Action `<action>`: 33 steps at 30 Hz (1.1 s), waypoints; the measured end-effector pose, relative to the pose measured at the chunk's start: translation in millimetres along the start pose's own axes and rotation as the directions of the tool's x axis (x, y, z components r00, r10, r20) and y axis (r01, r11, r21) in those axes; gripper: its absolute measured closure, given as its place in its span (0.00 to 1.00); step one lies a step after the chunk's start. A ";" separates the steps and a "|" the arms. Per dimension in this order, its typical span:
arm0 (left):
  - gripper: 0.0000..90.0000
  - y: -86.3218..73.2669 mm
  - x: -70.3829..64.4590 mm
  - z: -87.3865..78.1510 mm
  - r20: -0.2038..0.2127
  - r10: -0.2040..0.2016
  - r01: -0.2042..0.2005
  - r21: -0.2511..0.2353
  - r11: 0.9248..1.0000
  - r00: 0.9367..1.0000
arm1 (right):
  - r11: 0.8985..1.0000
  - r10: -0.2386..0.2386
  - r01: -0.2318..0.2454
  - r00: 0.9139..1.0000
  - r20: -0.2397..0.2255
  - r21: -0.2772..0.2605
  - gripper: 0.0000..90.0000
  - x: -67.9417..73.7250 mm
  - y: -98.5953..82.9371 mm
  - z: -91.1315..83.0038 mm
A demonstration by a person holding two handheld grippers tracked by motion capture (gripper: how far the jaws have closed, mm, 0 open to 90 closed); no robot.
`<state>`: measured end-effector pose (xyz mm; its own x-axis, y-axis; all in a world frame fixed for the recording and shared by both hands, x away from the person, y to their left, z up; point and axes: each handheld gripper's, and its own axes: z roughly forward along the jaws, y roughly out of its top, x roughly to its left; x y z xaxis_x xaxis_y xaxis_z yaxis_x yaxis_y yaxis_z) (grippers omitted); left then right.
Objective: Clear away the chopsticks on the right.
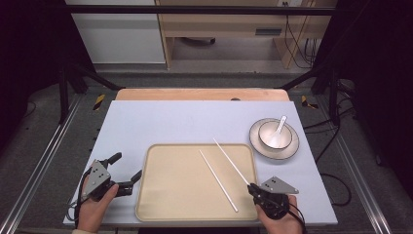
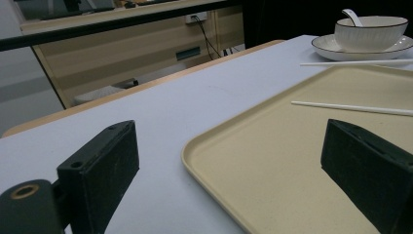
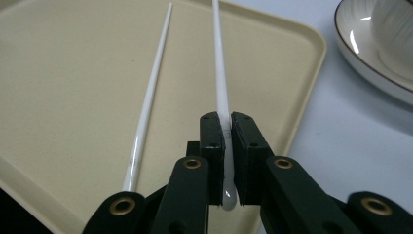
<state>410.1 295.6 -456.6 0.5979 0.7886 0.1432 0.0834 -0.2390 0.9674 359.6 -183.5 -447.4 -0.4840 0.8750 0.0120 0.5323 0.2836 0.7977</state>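
One white chopstick (image 3: pixel 220 73) is pinched at its thick end by the right gripper (image 3: pixel 228 146), low in the right gripper view, its tip running up across the beige tray (image 1: pixel 170 190). The second chopstick (image 1: pixel 218 180) lies flat on the tray just left of it. The left gripper (image 1: pixel 127 178) waits with jaws spread at the tray's left edge, over the tabletop (image 1: pixel 170 122). The step looks like lifting the clamped stick; next probably comes carrying it toward the bowl (image 1: pixel 275 134) at upper right without letting it swivel.
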 end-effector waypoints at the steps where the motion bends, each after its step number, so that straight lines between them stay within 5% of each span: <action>1: 0.07 0.1 -0.3 0.3 0.004 0.002 -0.002 0.002 1.000 1.000 | 1.000 -0.007 0.007 1.000 -0.002 0.004 0.93 0.6 -1.0 1.1; 6: 0.07 1.2 -2.5 1.5 0.013 0.002 -0.002 0.002 1.000 1.000 | 0.999 0.023 -0.023 1.000 -0.016 0.030 0.93 4.6 -3.0 7.8; 11: 0.08 2.6 -4.9 3.6 0.026 -0.005 0.005 0.006 1.000 1.000 | 0.998 0.021 -0.019 0.999 -0.028 0.054 0.93 9.7 -3.1 14.0; 12: 0.08 3.9 -6.5 3.8 0.029 -0.006 0.006 0.005 1.000 1.000 | 0.999 -0.010 0.012 0.999 -0.039 0.052 0.93 10.4 -3.6 15.5; 22: 0.12 11.3 -15.9 7.3 0.061 -0.012 0.012 0.014 1.000 0.998 | 0.997 0.000 0.007 0.996 -0.090 0.083 0.93 21.2 -5.3 22.1; 23: 0.12 12.8 -16.7 7.5 0.067 -0.012 0.011 0.022 1.000 0.998 | 0.997 -0.017 0.025 0.995 -0.099 0.074 0.92 19.6 -5.2 23.2; 29: 0.12 24.7 -26.0 12.9 0.142 -0.037 0.033 0.030 0.999 0.989 | 0.999 0.045 -0.047 0.993 -0.106 -0.023 0.73 10.2 -2.7 15.8; 33: 0.19 35.3 -36.1 26.4 0.170 -0.054 0.042 0.075 0.996 0.984 | 0.991 0.081 -0.088 0.994 -0.071 -0.103 0.54 -6.0 0.0 9.5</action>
<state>412.4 243.8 -433.1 0.7190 0.6930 0.0530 0.1679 -0.2471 0.9543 369.1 -185.0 -453.2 -0.4877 0.8648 0.1194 0.4985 0.1636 0.8513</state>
